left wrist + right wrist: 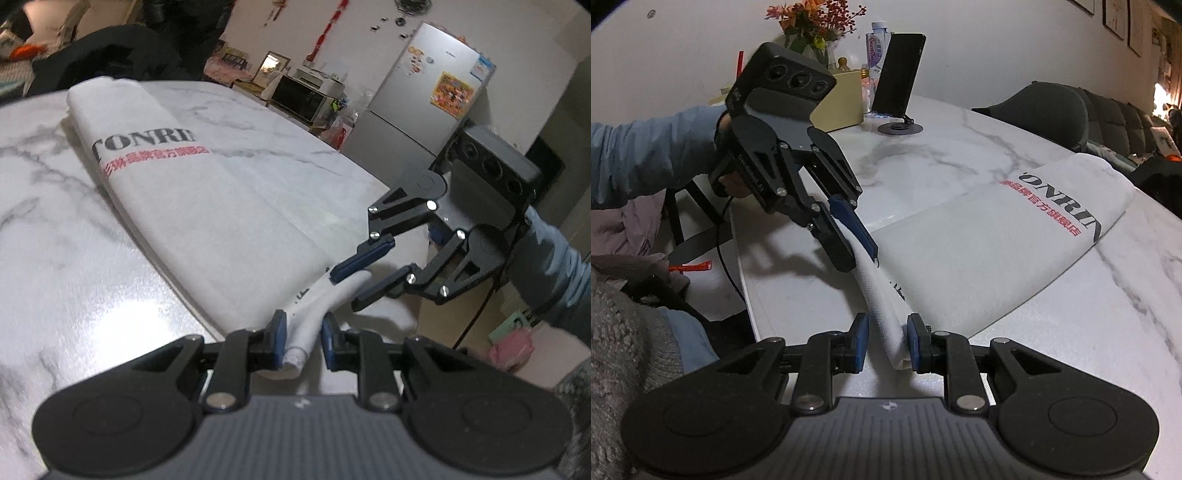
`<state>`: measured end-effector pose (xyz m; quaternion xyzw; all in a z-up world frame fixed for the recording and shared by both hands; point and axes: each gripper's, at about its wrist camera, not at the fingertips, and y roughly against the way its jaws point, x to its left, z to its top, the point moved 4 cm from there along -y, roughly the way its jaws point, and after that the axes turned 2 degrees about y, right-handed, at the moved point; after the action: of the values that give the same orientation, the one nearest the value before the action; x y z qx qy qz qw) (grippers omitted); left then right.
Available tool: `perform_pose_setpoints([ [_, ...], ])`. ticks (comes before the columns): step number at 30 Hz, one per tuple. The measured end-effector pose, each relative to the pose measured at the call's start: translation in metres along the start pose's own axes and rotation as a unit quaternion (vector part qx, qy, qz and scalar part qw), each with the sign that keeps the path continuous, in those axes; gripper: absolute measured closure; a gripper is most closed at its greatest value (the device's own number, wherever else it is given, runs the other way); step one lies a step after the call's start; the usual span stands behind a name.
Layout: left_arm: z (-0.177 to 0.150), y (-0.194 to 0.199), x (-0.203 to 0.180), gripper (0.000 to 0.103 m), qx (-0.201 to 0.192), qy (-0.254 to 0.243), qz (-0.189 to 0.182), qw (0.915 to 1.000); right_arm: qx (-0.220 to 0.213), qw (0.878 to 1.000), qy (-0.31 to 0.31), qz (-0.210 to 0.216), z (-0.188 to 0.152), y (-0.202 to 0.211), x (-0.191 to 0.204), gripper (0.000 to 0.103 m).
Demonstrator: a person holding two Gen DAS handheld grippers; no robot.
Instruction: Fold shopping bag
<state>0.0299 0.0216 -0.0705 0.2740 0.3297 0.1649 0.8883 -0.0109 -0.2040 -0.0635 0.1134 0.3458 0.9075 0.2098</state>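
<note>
A white shopping bag (221,206) (979,251) with black and red print lies flat on the marble table (55,221) (1089,332); its far end is folded over. Its near edge is bunched and lifted at the table's edge. My left gripper (303,332) (860,263) is shut on one end of that lifted edge. My right gripper (886,338) (345,291) is shut on the other end, close by. The fabric runs as a raised ridge between the two.
A phone on a stand (897,70), a water bottle (875,44), flowers (812,22) and a yellow box (842,99) stand at the table's far side. A dark chair (1045,110) sits behind it. A fridge (424,96) stands beyond the table's edge.
</note>
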Motion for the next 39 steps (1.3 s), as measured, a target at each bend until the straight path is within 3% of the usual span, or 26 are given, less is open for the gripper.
perform_pose_setpoints([
  [2, 0.001, 0.0, 0.004, 0.084, -0.002, 0.02, -0.007, 0.9998, -0.003, 1.0, 0.0, 0.002, -0.001, 0.0, 0.001, 0.077],
  [6, 0.0, 0.001, 0.01, 0.085, -0.006, 0.054, -0.02, 0.9983, -0.01, 1.0, -0.006, 0.005, -0.002, 0.001, 0.001, 0.076],
  [9, 0.0, 0.001, 0.013, 0.085, -0.009, 0.067, -0.025, 0.9974, -0.019, 0.999, -0.029, 0.009, -0.003, 0.0, -0.005, 0.078],
  [11, 0.0, 0.001, 0.014, 0.085, -0.011, 0.071, -0.028, 0.997, -0.027, 0.998, -0.049, 0.009, -0.004, 0.001, -0.011, 0.085],
  [17, -0.002, 0.001, 0.01, 0.085, -0.019, 0.066, -0.018, 0.9975, -0.045, 0.988, -0.145, 0.028, -0.009, 0.001, -0.029, 0.087],
  [26, -0.007, 0.004, 0.006, 0.083, -0.044, 0.069, -0.002, 0.9966, -0.071, 0.954, -0.283, 0.066, -0.02, -0.002, -0.054, 0.09],
  [39, -0.016, 0.014, 0.005, 0.082, -0.091, 0.081, 0.029, 0.9921, -0.09, 0.898, -0.419, 0.103, -0.033, -0.014, -0.079, 0.094],
])
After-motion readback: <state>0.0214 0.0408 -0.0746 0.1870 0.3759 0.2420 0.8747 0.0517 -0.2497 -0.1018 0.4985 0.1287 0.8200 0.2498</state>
